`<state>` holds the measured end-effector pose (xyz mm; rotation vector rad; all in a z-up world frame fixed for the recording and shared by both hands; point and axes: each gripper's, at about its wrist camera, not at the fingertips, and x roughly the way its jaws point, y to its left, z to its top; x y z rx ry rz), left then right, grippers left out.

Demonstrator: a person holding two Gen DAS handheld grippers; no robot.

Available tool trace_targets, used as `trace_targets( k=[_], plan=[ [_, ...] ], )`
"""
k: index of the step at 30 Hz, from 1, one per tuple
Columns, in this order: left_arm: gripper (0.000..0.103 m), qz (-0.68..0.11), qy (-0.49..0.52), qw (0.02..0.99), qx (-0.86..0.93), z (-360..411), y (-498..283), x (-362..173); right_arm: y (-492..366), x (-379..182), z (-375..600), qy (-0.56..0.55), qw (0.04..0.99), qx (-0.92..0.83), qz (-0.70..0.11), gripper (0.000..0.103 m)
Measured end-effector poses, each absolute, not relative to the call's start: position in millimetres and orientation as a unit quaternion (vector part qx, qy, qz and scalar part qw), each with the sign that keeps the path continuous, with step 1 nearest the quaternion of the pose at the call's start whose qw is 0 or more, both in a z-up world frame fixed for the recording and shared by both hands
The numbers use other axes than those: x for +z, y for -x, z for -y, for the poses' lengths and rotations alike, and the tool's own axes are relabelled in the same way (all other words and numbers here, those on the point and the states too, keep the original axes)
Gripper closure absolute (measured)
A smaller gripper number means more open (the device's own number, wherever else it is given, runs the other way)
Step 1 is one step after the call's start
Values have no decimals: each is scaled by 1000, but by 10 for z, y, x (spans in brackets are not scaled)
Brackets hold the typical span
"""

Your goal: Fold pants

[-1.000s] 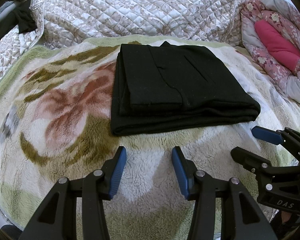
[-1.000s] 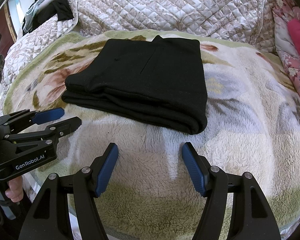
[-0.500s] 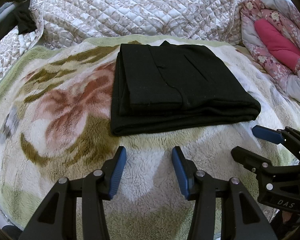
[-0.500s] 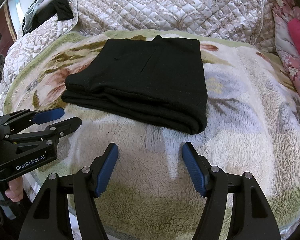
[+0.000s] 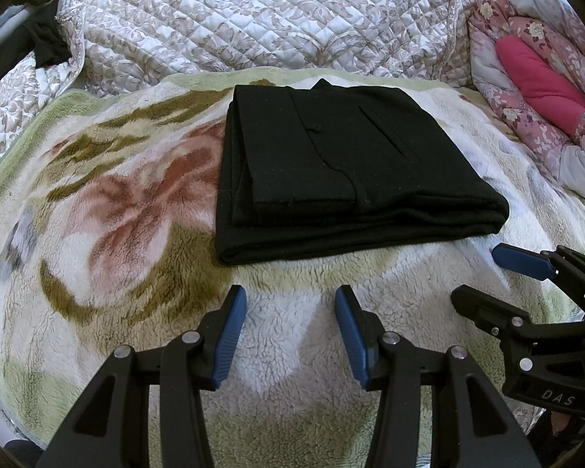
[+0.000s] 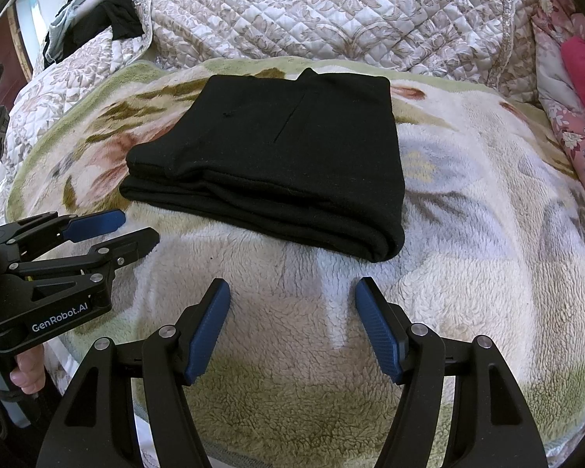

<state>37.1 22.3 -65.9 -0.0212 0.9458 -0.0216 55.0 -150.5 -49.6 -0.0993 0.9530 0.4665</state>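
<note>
Left wrist view: left tool (image 5: 290,335) was held wide, nothing between the blue pads, hovering over the fleece floral blanket (image 5: 109,210) on the bed. Black pants (image 5: 347,171) lay straight ahead of it, already a flat stacked rectangle with several layers showing at the near edge, apart from the pads. Long axis ran left-right across the view; thick fold rounded at the right end, layer edges stepped at the left. Right tool (image 5: 483,280) came in from the right, spread wide and empty, its upper pad just beside the near right corner of the stack, not touching. Housing on that tool read "DAS". Quilted bedspread (image 5: 277,19) behind, pink floral comforter (image 5: 534,78) far right. Right wrist view: right tool (image 6: 292,327) wide, empty, above the blanket (image 6: 487,202); pants (image 6: 292,156) ahead and slightly left, near right corner closest to the pads. Left tool (image 6: 130,230) entered from the left, spread apart, tips just short of the near left corner. Body read "GenRobot.AI"; the hand (image 6: 23,370) gripped its handle below. Dark clothes (image 6: 109,19) heaped at the back left. Judgement: the fold looked finished or nearly so; neither tool was clearly nearer, each faced its own near corner. Any further halving would turn on gripping the near edge at both corners together, else the layers would likely slide.
</note>
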Motion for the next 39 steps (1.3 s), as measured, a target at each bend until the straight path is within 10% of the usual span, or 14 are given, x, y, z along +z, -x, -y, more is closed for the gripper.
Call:
trace_targets(
  k=[39],
  plan=[
    [52, -455, 7, 890, -8, -220, -368, -656, -536, -495, 1495, 53, 861, 220, -456, 35]
  ],
)
